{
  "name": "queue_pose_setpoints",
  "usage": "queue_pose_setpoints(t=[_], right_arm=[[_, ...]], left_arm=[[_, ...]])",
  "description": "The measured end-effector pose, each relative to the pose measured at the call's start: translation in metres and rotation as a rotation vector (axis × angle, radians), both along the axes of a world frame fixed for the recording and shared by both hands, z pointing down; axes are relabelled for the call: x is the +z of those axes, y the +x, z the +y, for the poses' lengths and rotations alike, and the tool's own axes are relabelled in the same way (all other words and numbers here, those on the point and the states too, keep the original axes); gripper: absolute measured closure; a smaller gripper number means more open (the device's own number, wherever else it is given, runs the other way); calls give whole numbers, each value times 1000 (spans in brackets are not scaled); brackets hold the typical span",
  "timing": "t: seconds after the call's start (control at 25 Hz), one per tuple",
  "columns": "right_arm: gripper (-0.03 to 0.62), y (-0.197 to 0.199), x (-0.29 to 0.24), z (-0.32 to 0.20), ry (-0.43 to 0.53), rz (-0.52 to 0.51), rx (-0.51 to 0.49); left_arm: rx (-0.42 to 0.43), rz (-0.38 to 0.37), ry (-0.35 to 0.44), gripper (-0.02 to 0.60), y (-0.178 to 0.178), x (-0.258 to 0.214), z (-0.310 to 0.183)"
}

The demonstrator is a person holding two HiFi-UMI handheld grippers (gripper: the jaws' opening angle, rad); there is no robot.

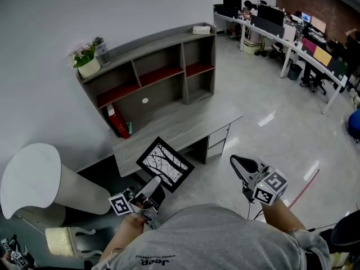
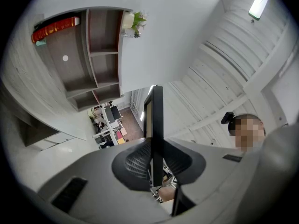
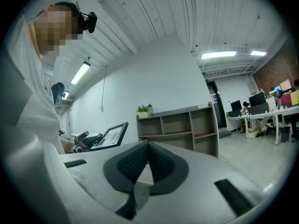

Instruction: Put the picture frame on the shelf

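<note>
- My left tongs [image 1: 151, 190] are clamped on one edge of the black picture frame [image 1: 165, 163], holding it tilted in the air.
- The frame is in front of the grey worktop [image 1: 185, 122], well apart from the shelf [image 1: 169, 66].
- My right tongs [image 1: 236, 162] are pressed together, empty.

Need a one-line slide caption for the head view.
Left gripper holds a black picture frame in front of the grey desk and its shelf; right gripper shut, empty.
</note>
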State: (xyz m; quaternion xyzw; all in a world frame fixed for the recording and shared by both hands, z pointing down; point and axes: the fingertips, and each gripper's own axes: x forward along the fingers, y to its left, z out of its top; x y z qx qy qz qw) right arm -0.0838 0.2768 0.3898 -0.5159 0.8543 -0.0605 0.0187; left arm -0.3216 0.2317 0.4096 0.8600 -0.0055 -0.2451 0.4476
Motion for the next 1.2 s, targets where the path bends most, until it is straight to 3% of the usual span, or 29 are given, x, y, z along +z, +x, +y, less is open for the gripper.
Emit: queue_pose_setpoints(t=[0.92,1.2], right_arm=[[589,175,2,59,-8,-2,42],[589,197,14,62,-17,-23,69]], left_arm=[[48,12,26,492,181,-13,29],[76,-1,24,492,203,-6,30]])
